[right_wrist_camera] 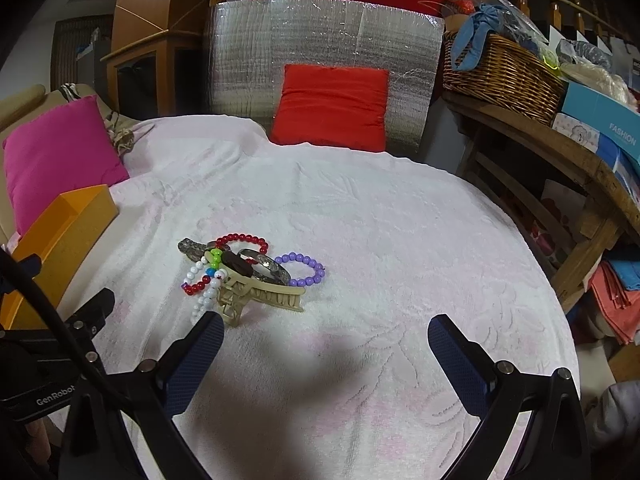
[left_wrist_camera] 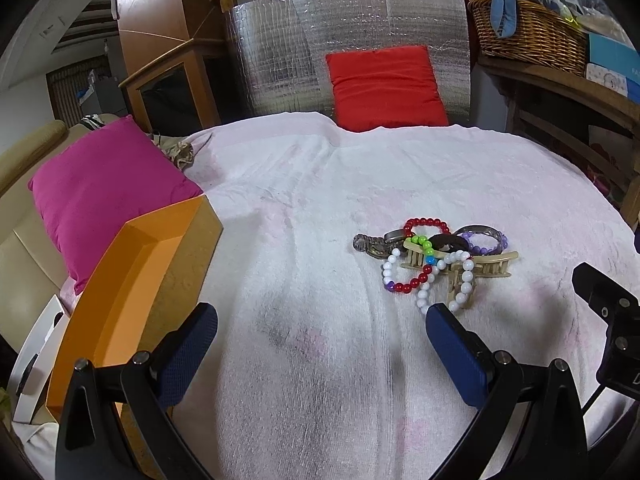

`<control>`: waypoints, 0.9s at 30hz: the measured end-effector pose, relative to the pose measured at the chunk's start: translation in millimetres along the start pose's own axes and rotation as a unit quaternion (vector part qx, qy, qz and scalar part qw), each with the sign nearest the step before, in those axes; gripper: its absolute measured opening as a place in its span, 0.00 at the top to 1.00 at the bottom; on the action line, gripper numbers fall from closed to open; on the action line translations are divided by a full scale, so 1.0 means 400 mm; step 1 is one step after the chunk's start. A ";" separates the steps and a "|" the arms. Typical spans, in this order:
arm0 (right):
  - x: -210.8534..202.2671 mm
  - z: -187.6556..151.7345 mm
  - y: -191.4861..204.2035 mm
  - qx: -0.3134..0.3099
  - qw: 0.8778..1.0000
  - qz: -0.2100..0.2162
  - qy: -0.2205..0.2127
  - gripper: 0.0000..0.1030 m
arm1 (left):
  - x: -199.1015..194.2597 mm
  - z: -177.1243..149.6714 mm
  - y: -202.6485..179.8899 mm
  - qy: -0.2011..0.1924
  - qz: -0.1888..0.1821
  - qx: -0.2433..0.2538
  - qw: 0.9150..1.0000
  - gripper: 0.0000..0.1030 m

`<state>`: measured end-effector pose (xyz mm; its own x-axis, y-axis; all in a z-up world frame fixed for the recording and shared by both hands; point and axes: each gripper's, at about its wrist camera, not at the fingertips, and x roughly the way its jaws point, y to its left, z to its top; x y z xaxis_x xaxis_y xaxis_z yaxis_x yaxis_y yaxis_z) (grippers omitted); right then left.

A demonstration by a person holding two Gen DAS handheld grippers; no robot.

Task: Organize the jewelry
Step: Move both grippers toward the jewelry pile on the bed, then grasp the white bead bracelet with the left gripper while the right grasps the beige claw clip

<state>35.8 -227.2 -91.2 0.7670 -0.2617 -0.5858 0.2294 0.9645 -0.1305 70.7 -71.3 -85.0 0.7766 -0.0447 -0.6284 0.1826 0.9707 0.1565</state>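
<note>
Where the pale towel (left_wrist_camera: 320, 208) covers the table, all the jewelry sits in one tangled heap, so single pieces are hard to separate.

Heap: red bead bracelet (left_wrist_camera: 426, 224), purple bead bracelet (right_wrist_camera: 306, 270), white bead strand (left_wrist_camera: 464, 284), a multicolour bead bracelet (left_wrist_camera: 408, 280) and two beige claw hair clips (left_wrist_camera: 484, 266), all touching or overlapping.
Hard to make out: a dark oval piece (right_wrist_camera: 238, 266) and a metal bangle (right_wrist_camera: 266, 266) lie in the heap's middle; a grey metallic item (left_wrist_camera: 368, 245) at the heap's far left could be a watch strap, but I cannot tell.
Left gripper (left_wrist_camera: 322, 322): spread wide, holding nothing, above bare towel; its right fingertip (left_wrist_camera: 438, 316) hides the near end of the white strand.
Right gripper (right_wrist_camera: 326, 334): spread wide and empty; its left fingertip (right_wrist_camera: 212, 326) is just beside the nearer clip, covering part of it.
Orange box (left_wrist_camera: 132, 280): open, at the towel's left edge, well apart from the heap; its near end is cut off behind the left gripper's frame and its interior only partly shows.
Surroundings: pink cushion (left_wrist_camera: 104, 184) beyond the box, red cushion (right_wrist_camera: 332, 106) against a silver foil panel (right_wrist_camera: 320, 32), wicker basket (right_wrist_camera: 504, 76) on a wooden shelf to the right, its contents jumbled and unclear.
</note>
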 end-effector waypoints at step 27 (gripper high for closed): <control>0.051 -0.003 -0.055 0.036 0.998 0.052 0.026 0.00 | 0.019 -0.004 -0.004 0.010 -0.025 0.015 1.000 0.00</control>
<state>45.7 -253.7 -101.5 0.7566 -0.1564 -0.6349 0.1939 0.9810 -0.0106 75.4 -72.7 -91.1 0.7542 -0.0883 -0.6507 0.2389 0.9599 0.1467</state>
